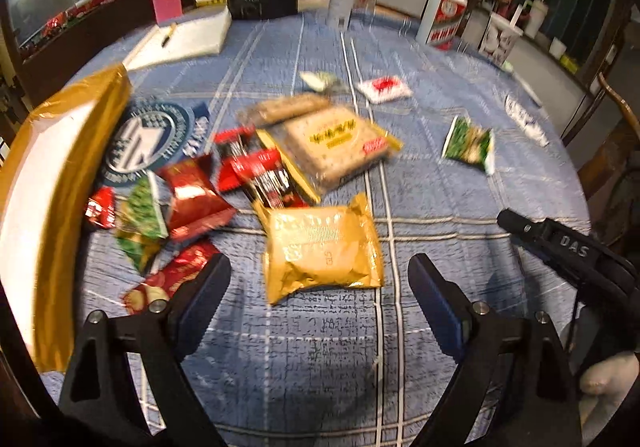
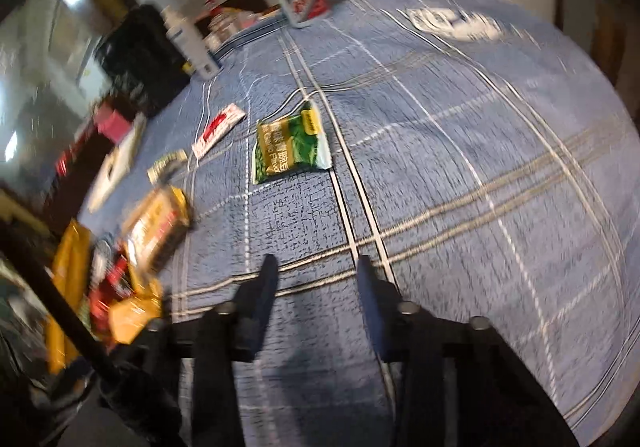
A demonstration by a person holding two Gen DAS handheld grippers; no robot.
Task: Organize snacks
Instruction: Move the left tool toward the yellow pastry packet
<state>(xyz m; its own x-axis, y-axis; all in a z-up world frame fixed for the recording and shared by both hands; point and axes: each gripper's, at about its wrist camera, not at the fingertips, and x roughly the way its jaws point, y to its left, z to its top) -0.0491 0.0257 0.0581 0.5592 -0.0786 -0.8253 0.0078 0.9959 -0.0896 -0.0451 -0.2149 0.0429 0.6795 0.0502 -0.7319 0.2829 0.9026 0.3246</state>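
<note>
Two handheld grippers hover over a round table covered in a blue plaid cloth [image 1: 460,183]; nearest in the left wrist view, the left gripper [image 1: 320,271] has its black jaws spread wide and empty, with a crinkled gold foil snack packet [image 1: 322,249] lying flat on the cloth just beyond and between them; the right gripper [image 2: 316,267] is also parted and holds nothing, bare cloth under its tips. Beyond the gold packet sits a loose heap of red, green and tan snack wrappers [image 1: 256,163] beside a gold-edged white box [image 1: 48,183] at left; further off, a lone green garlic-flavour pouch [image 2: 290,143] lies well apart. The step looks like gathering strays; next, the left jaws would need to lower and close on the gold packet.
</note>
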